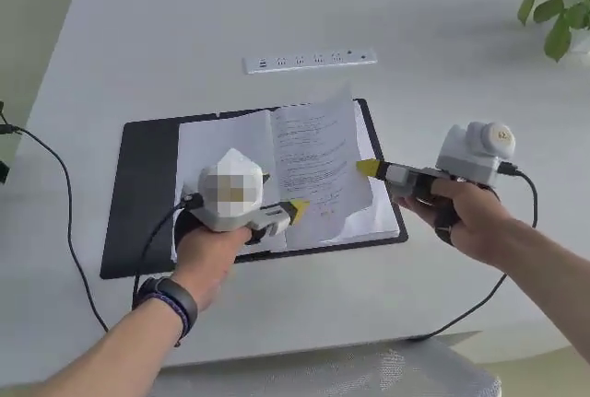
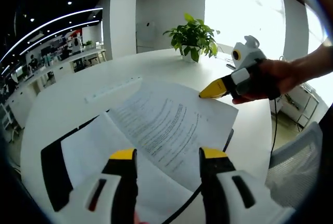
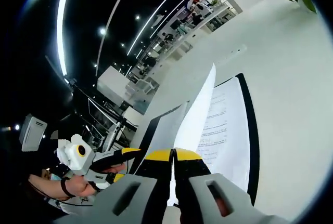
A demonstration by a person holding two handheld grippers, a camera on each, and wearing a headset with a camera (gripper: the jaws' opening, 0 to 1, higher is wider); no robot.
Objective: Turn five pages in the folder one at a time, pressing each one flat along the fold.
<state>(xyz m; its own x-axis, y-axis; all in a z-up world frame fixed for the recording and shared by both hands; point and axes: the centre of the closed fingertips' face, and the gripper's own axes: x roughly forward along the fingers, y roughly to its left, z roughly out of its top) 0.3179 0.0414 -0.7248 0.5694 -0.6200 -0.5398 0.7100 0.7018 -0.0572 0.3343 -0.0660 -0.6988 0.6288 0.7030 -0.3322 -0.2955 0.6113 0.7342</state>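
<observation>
Workbench: white table (image 1: 442,10), with the work lying near my edge.
Folder: black folder (image 1: 147,194) lying open and flat on the table, printed sheets on both sides of the fold.
Page: one printed page (image 1: 318,157) is raised off the right-hand stack, arched and leaning toward the fold.
Right gripper: my right gripper (image 3: 173,154) is clamped on the outer edge of that page, jaws pinched together on the paper.
Left gripper: my left gripper (image 2: 168,156) has its jaws apart, holding nothing, low over the folder's near edge by the fold.
Step in hand: I judge this mid-turn; the page is not yet laid over or pressed.
Next move: carry the edge across to the left side, release, then press along the fold.
Surroundings: potted plant (image 1: 553,1) at the far right corner; power strip (image 1: 310,61) beyond the folder; cable (image 1: 69,231) trailing left.
Obstruction: nothing lies on the left page; my left gripper sits near the page's path.
</observation>
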